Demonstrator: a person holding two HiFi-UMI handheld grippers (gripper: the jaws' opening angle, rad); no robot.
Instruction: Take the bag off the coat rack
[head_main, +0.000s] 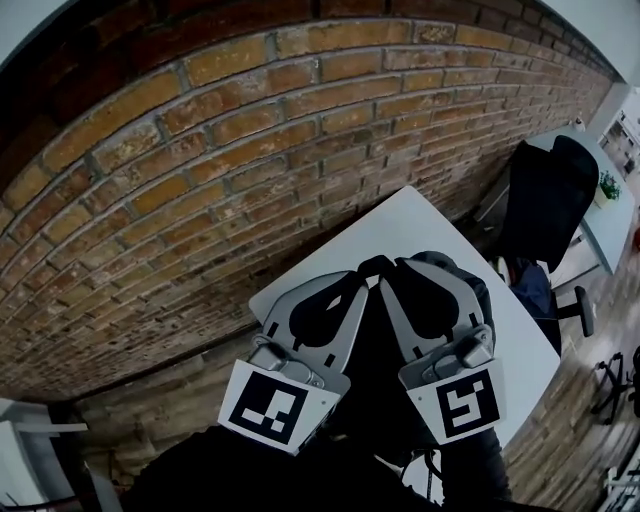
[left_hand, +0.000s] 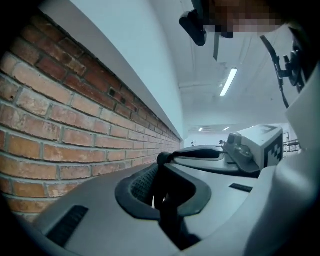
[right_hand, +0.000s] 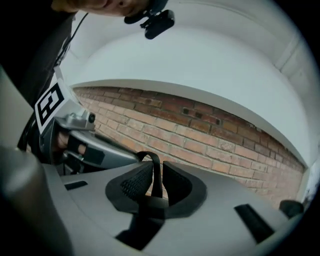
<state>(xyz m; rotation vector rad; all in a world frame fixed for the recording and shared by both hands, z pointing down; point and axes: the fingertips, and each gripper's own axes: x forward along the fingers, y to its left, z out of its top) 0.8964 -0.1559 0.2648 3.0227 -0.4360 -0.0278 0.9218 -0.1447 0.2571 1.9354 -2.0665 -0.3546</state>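
A black bag (head_main: 468, 288) lies under both grippers on the white table (head_main: 400, 215). My left gripper (head_main: 361, 274) and right gripper (head_main: 393, 268) sit side by side, tips almost touching, pointing at the brick wall. In the left gripper view the bag's black strap (left_hand: 165, 161) rises between the jaws of the left gripper (left_hand: 159, 189), which are shut on it. In the right gripper view the strap (right_hand: 157, 172) stands between the pads of the right gripper (right_hand: 156, 181) with a slit of wall showing beside it, so these jaws are open. No coat rack is in view.
A brick wall (head_main: 250, 130) stands close behind the table. At the right a chair draped in a dark garment (head_main: 548, 195) stands by another pale table (head_main: 612, 225). Wooden floor (head_main: 575, 420) shows at the lower right.
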